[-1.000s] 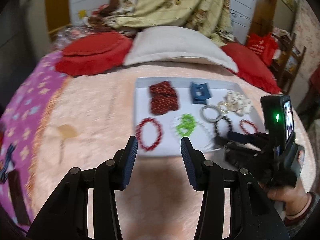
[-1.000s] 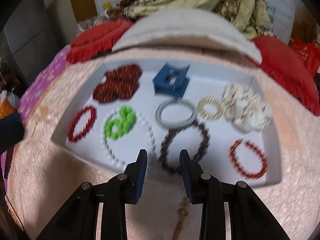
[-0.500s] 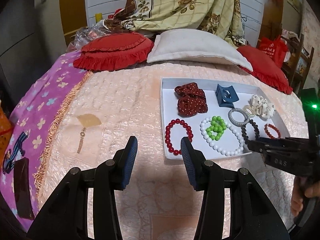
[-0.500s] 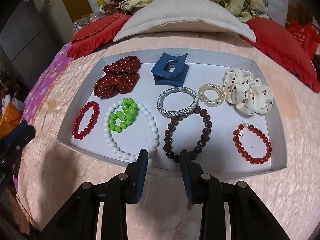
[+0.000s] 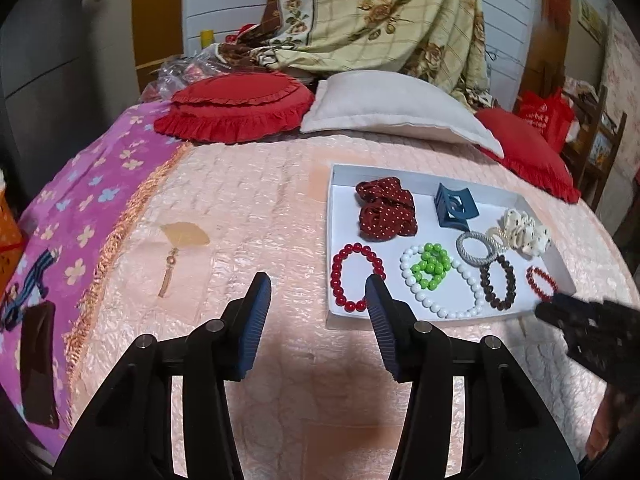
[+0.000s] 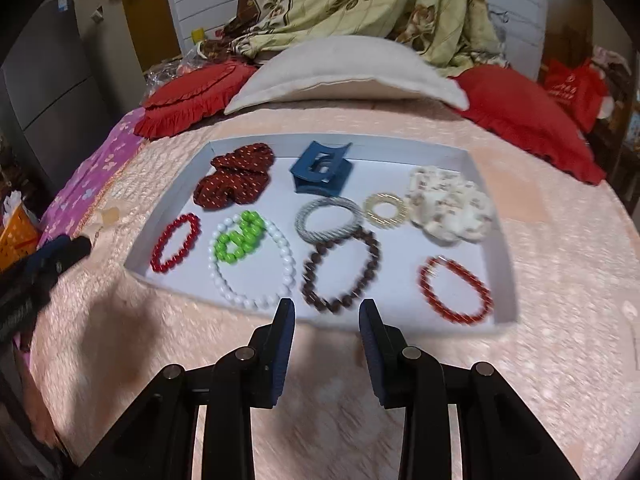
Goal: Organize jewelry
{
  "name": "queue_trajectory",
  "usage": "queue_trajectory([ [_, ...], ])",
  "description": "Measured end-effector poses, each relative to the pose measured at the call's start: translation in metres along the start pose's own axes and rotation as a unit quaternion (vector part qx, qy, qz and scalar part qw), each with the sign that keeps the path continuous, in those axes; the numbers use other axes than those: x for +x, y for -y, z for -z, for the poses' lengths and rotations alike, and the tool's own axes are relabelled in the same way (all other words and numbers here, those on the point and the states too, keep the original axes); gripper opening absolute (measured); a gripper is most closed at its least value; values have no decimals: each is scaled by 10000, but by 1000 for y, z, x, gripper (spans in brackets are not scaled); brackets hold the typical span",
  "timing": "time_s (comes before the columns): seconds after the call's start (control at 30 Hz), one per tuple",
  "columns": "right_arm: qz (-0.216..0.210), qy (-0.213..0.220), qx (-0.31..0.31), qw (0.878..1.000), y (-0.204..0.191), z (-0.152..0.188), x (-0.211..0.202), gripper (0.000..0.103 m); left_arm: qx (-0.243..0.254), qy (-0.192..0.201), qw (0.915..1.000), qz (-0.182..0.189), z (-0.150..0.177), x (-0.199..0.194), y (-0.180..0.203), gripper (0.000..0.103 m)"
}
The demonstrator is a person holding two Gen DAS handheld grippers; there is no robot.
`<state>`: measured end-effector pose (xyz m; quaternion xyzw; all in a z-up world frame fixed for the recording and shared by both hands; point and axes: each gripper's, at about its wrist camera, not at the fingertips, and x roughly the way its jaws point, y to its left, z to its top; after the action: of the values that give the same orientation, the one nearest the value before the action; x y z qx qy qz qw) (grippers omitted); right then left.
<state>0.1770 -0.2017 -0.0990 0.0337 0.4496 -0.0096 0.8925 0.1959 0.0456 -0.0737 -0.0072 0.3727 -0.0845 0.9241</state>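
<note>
A white tray on the peach bedspread holds a red bead bracelet, green beads, a white bead string, a brown bead bracelet, a blue claw clip and scrunchies. A gold fan-shaped pendant lies loose on the spread, left of the tray. My left gripper hovers between pendant and tray, its jaws opening with nothing between them. My right gripper stands open and empty just short of the tray's near rim, in front of the brown bead bracelet.
Red cushions and a white pillow line the far side of the bed. A purple flowered blanket with a dark pouch covers the left edge. An orange basket stands beside the bed.
The left view has swung left, so the tray now sits to its right and the pendant shows. Its jaws have widened slightly. The right gripper has drawn back from over the tray.
</note>
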Motion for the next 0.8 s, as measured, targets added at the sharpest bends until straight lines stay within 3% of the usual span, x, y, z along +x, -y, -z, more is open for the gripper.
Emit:
queue_trajectory([
  [0.33,-72,200,256,9994,26,28,-34,32,-296,381,9980,-416,5,-44,0,50],
  [0.47,-166,254,267,9992,24,36,-39,32,-287,876,9904,-1027,13,-83,6,81],
  [0.57,-260,344,252,9988,22,42,-47,32,-311,1277,9816,-1383,18,-112,11,82],
  [0.7,-319,510,170,9980,18,50,-60,32,-321,1516,9763,-1510,20,-136,17,92],
  [0.8,-294,638,93,9975,17,56,-70,32,-168,1849,9658,-1810,27,-153,29,92],
])
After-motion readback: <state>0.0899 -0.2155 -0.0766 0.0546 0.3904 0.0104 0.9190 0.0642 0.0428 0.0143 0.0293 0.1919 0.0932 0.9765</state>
